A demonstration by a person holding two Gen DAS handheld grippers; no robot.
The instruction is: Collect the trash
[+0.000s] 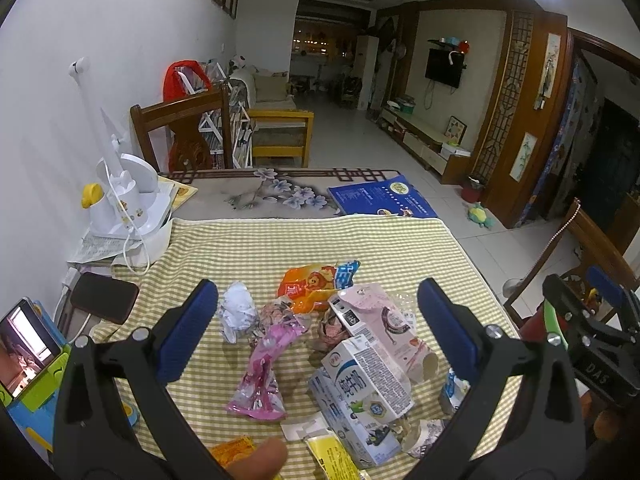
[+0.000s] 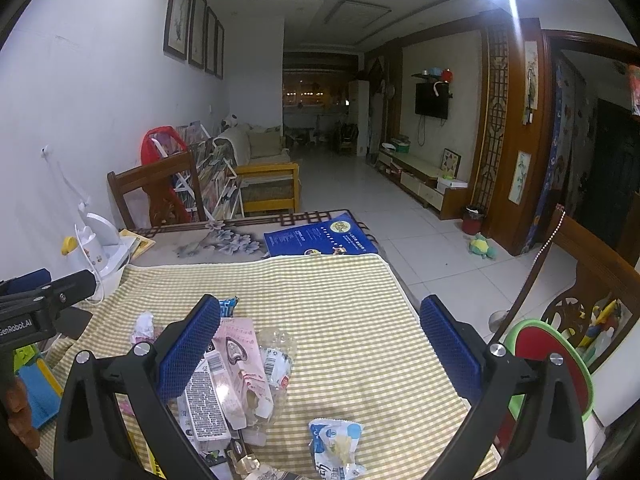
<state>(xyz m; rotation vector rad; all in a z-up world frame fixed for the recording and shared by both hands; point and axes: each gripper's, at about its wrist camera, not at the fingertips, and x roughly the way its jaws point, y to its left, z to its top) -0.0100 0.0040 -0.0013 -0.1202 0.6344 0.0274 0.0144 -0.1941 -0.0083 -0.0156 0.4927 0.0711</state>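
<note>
Milk carton (image 1: pixel 362 384) printed 纯牛奶; left gripper (image 1: pixel 320 336) branded GenRobot.AI, right gripper (image 2: pixel 320 364) marked DAS, both spread wide, empty

We are in a home's living room: a sofa (image 2: pixel 260 148), a wall-mounted TV (image 2: pixel 431 99) over a low cabinet (image 2: pixel 420 184), framed pictures (image 2: pixel 192 24), wooden chairs (image 1: pixel 180 128), and a cloth-covered desk (image 2: pixel 340 288).

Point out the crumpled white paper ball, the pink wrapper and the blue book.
crumpled white paper ball (image 1: pixel 237 312), left wrist view, its middle.
pink wrapper (image 1: pixel 264 372), left wrist view, mid-length.
blue book (image 2: pixel 320 238), right wrist view, cover centre.
</note>
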